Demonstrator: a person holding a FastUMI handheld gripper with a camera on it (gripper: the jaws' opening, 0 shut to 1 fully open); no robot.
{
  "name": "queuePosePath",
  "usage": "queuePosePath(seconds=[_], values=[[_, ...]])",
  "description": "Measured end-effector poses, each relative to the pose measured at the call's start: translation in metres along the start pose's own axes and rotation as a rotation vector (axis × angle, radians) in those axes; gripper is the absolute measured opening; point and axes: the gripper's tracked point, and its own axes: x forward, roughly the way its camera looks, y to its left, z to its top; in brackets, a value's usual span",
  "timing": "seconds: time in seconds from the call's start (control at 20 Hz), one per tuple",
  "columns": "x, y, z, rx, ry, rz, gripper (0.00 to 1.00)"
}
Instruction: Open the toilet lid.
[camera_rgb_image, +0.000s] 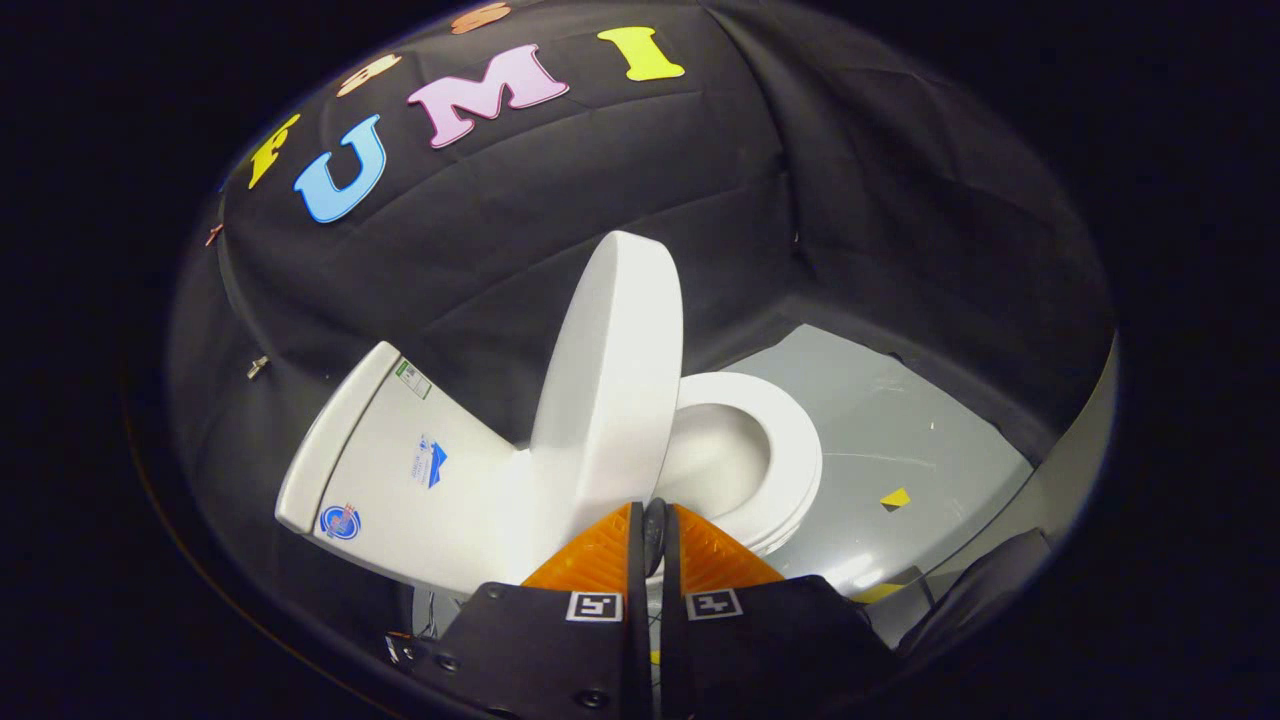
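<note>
Lid (610, 380) raised, standing nearly upright betw tank (400, 470) on left and seat (790, 450) on right, bowl (715, 455) exposed. Gripper (652, 520) clenched, orange fingers (600, 555) pressed together w/ nothing betw them, tips just at lid's near lower edge. Grey floor (900, 420) beyond seat, small yellow marker (895, 497) on it

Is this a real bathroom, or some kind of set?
More likely a mock-up booth than a real bathroom: a white toilet, lid raised, stands on a grey floor sheet against draped black cloth. The closed claw sits just before the lid.
</note>
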Motion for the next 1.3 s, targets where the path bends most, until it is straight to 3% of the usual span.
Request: queuePosePath(seconds=[0.65, 1.3], values=[[-0.022, 0.068, 0.008, -0.166, -0.089, -0.047, 0.09], [-0.041, 0.163, -0.006, -0.363, -0.185, -0.013, 0.09]])
